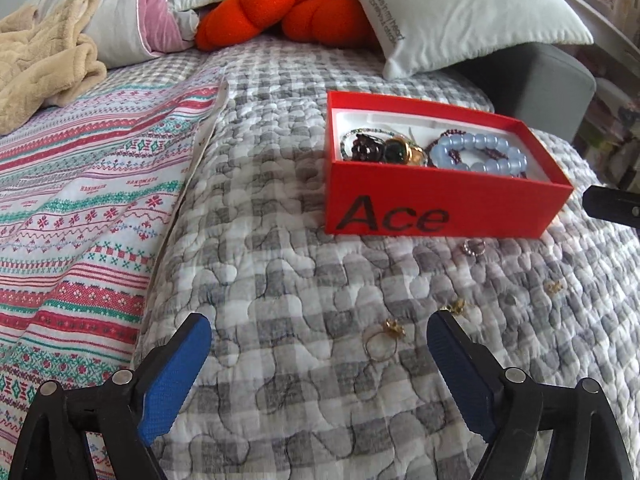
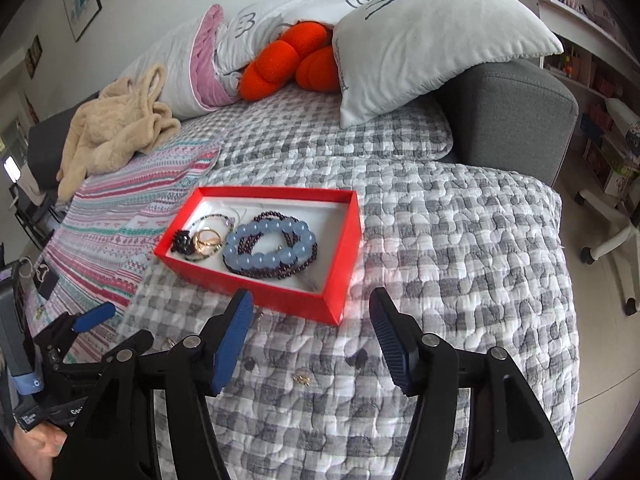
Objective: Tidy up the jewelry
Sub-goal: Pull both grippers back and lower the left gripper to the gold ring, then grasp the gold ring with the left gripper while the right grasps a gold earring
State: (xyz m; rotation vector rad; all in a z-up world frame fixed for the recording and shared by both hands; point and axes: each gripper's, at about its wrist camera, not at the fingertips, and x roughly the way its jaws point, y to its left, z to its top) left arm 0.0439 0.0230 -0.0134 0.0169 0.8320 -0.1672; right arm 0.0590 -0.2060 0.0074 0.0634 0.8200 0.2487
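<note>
A red box marked "Ace" (image 1: pixel 436 208) sits on the grey checked quilt and holds a blue bead bracelet (image 1: pixel 480 156), dark bead strands and rings. It also shows in the right wrist view (image 2: pixel 296 292). Loose on the quilt in front of it lie a gold ring (image 1: pixel 382 340), small gold pieces (image 1: pixel 456 306) (image 1: pixel 554 287) and a silver ring (image 1: pixel 474 247). My left gripper (image 1: pixel 320 344) is open and empty, low over the quilt, the gold ring between its fingers. My right gripper (image 2: pixel 310 324) is open and empty, a small gold piece (image 2: pixel 302 379) below it.
A striped patterned sheet (image 1: pixel 80 220) covers the left of the bed. A beige fleece (image 2: pixel 116 132), grey pillows (image 2: pixel 420 40) and an orange plush (image 2: pixel 288 60) lie at the back. A grey armrest (image 2: pixel 512 112) stands behind right. The left gripper shows in the right wrist view (image 2: pixel 94 316).
</note>
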